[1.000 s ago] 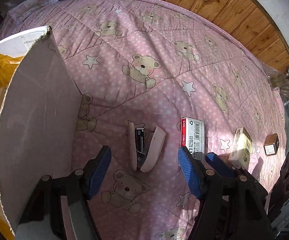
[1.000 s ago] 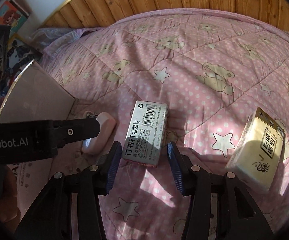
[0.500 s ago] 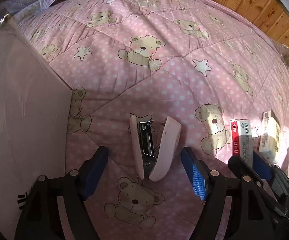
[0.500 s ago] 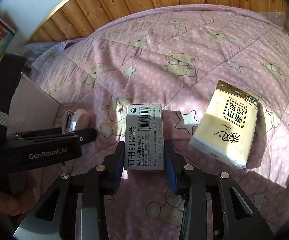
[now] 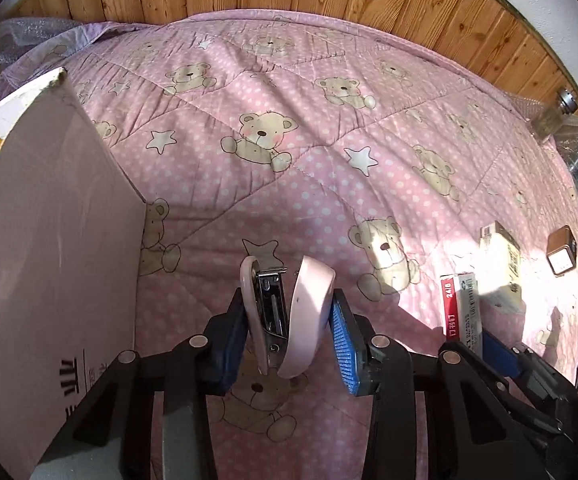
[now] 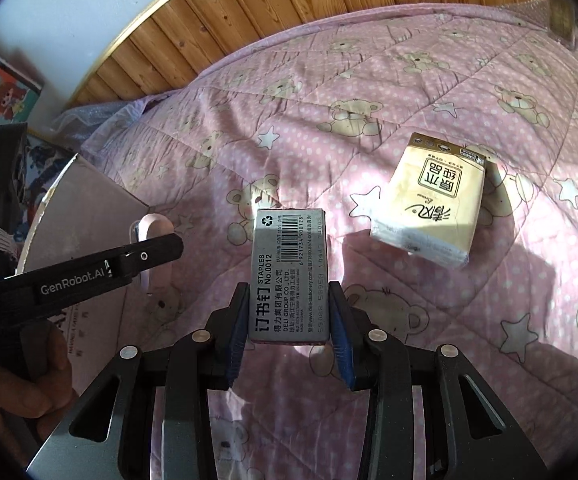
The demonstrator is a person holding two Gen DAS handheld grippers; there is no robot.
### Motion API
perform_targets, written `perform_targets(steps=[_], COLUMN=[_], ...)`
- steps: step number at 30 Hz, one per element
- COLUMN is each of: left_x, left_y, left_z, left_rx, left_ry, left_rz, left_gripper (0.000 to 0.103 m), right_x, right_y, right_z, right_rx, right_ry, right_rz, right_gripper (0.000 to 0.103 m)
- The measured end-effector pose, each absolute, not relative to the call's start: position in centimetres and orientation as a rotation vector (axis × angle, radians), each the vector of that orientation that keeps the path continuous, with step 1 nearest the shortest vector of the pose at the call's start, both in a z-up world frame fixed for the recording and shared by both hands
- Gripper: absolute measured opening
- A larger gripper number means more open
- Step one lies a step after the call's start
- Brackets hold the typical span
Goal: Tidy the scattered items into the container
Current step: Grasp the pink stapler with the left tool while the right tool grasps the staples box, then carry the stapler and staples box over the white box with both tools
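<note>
Both gripped: stapler (image 5: 285, 316), staple box (image 6: 289, 276); container (image 5: 49, 260) interior apparently hidden.

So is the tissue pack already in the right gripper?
No, the right gripper is shut on the staples box, while the tissue pack lies apart on the quilt.

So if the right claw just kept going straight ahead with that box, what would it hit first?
Probably only the pink quilt. The right claw is shut on the staple box, and nothing lies straight ahead. The tissue pack sits off to the right. Depth is hard to judge.
</note>
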State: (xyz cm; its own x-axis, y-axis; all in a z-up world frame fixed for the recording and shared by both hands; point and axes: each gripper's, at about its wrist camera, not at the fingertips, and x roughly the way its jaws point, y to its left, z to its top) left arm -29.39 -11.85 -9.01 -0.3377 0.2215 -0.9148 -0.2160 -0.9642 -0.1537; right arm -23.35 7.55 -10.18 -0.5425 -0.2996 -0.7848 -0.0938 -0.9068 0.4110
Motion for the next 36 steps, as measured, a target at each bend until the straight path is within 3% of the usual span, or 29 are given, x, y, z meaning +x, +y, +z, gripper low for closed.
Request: perform_targets(steps=[25, 36], left_x=[-18.7, -14.6], left_y=[-15.0, -16.3], left_z=[-2.8, 0.2], left_rx=[-1.45, -1.295], left_ry=[-0.146, -0.06], left_rz=[2.319, 2.414], left_gripper=[0.041, 0.041], right_x=[-12.5, -9.0], right_y=[3.4, 1.4], right_z=[-6.0, -4.1], right_rx=[1.403, 1.398], right_ry=[-0.586, -0.478], right_rz=[-2.587, -2.629], right_gripper=[0.039, 0.039])
